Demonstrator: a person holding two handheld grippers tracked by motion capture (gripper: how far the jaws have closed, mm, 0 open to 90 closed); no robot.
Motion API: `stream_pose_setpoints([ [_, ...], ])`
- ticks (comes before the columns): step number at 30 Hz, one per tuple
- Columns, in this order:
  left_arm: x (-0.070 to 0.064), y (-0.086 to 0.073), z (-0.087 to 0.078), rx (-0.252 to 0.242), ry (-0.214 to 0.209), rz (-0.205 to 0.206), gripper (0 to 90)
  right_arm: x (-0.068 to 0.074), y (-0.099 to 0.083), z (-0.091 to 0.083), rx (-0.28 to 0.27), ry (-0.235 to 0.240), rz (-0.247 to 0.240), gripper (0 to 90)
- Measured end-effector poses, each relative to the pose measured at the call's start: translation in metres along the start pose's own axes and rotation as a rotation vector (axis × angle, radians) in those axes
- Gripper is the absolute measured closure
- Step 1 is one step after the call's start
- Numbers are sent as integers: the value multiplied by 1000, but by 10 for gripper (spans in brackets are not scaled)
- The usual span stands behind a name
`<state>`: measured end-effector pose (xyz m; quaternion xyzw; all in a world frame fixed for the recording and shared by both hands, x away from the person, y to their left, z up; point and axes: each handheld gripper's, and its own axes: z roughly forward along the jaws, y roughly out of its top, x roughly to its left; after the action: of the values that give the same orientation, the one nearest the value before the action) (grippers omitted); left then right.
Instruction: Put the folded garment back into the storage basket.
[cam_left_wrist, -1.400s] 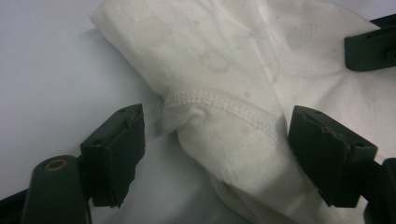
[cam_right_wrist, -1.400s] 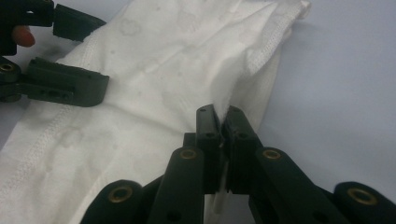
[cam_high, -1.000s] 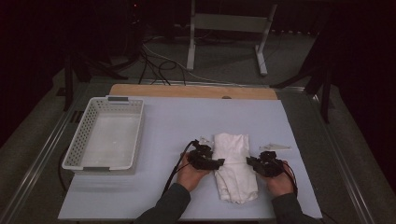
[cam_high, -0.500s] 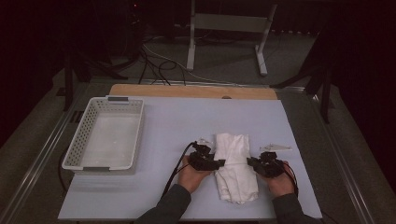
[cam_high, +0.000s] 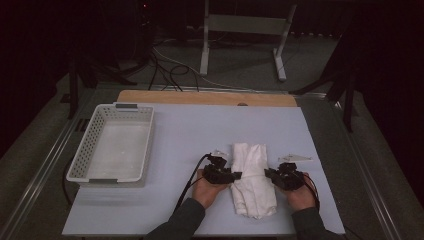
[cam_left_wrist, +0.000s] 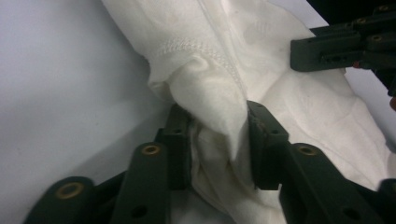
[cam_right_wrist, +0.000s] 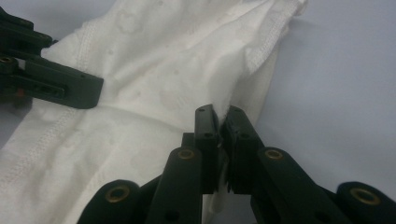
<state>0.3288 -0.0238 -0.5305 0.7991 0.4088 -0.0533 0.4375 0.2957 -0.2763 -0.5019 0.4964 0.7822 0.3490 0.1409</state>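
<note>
High view overhead facing forward-down, 2 gripper views close, facing inward, sharing the white cloth (cam_high: 253, 177)

left gripper (cam_high: 235, 175) nearer, white cloth (cam_high: 253, 180) pinched narrower

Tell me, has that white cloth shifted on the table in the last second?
No. The white cloth lies the same way from the white basket as before, with the left gripper and right gripper pinching its two sides.
</note>
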Motion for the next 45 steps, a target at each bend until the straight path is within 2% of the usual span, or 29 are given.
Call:
stream_pose_setpoints([
  [1,0,0,0,0,2,0,712,0,-1,-1,-1,-2,-1,846],
  [6,-2,1,0,-3,8,19,743,-1,-2,-4,-11,5,-8,840],
  [8,-2,1,0,-1,7,21,748,-1,-3,-5,-15,4,-7,809],
  [10,0,2,-1,0,0,18,750,-1,-3,-6,-23,-7,-5,716],
  [11,0,2,-1,0,0,18,750,-1,-3,-6,-23,-7,-5,716],
  [12,1,2,-1,-2,-6,10,751,-2,-4,-8,-44,-11,10,575],
  [14,1,2,-1,-3,-8,10,751,-3,-4,-10,-57,-14,13,544],
  [15,1,2,-1,-6,-11,8,751,-4,-4,-13,-89,-11,22,447],
  [17,1,2,-1,-6,-11,8,752,-5,-4,-15,-95,-9,23,447],
  [18,2,2,-1,-8,-15,2,752,-5,-4,-15,-95,-9,23,411],
  [19,2,2,-1,-8,-17,2,752,-6,-5,-19,-130,-5,41,346],
  [21,2,3,-2,-11,-18,0,752,-6,-5,-22,-141,-6,43,300],
  [23,2,3,-2,-11,-18,0,752,-5,-5,-23,-149,-6,42,300],
  [24,3,3,-2,-16,-26,-8,751,-3,-6,-24,-159,-5,32,253],
  [29,4,4,-4,-23,-39,-22,752,2,-7,-28,-177,7,5,250],
  [32,6,5,-7,-38,-70,-41,752,3,-8,-29,-178,5,-2,254],
  [41,6,10,-13,-44,-104,-52,752,5,-9,-27,-168,11,-14,284],
  [45,5,12,-16,-44,-107,-48,751,4,-9,-26,-164,7,-25,287],
])
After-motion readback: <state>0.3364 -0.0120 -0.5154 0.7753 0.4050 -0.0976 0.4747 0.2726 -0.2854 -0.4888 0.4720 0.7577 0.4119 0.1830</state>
